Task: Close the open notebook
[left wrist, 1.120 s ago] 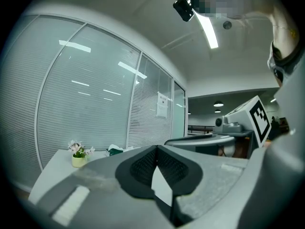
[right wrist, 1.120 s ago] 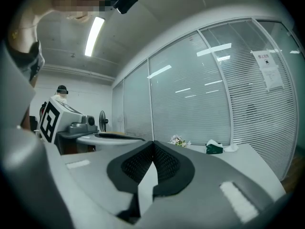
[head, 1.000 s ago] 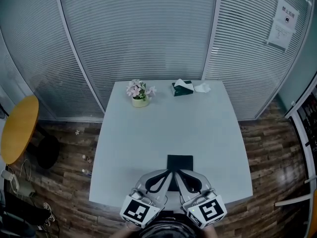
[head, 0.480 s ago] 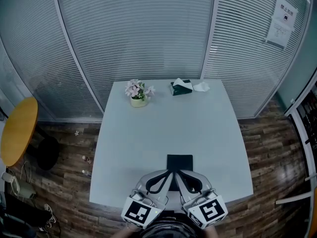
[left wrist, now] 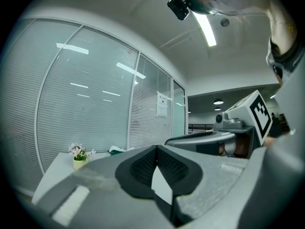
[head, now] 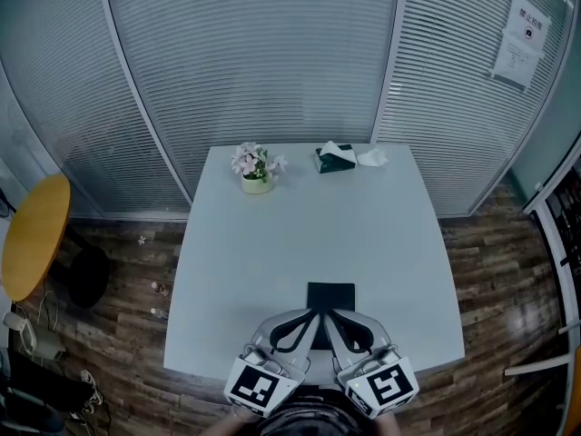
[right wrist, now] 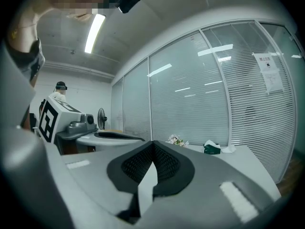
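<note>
Grey plastic with black ribbed pads: the left gripper (head: pixel 309 321) and the right gripper (head: pixel 330 321) sit side by side over the near edge of the white square table (head: pixel 300 225). Each has its jaws pressed together on nothing, and the tips point almost level at the work. To my eye that is a parked pose rather than a reach.

Just past the tips lies the dark, flat, squarish notebook (head: pixel 330 293), near the front edge. It shows one dark face and no pale pages, which suits a cover lying shut. The gripper tips hide its near edge and neither gripper view catches it, so the spine and page edges cannot be made out.

Well clear at the back, by the slatted glass wall (head: pixel 254 62), stand a small pot of pink flowers (head: pixel 257 173) and a dark green tissue box (head: pixel 336 160).
</note>
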